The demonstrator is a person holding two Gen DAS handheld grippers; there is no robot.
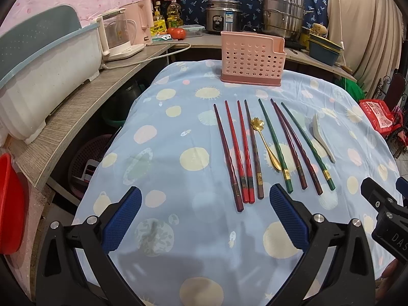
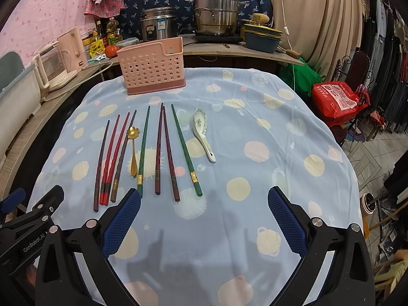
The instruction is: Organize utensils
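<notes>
No utensils inside pink holder (image 1: pixel 252 58)

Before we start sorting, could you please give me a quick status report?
Both hand-held grippers open, empty. Chopsticks, two spoons flat on tablecloth; pink holder upright behind. Nothing blocking.

Bare cloth lies between both tools and the chopsticks (image 2: pixel 142 153). Pink holder (image 2: pixel 153 66) stands behind them, top open. Counter (image 2: pixel 280 132) right of ceramic spoon (image 2: pixel 204 135) unobstructed.
</notes>
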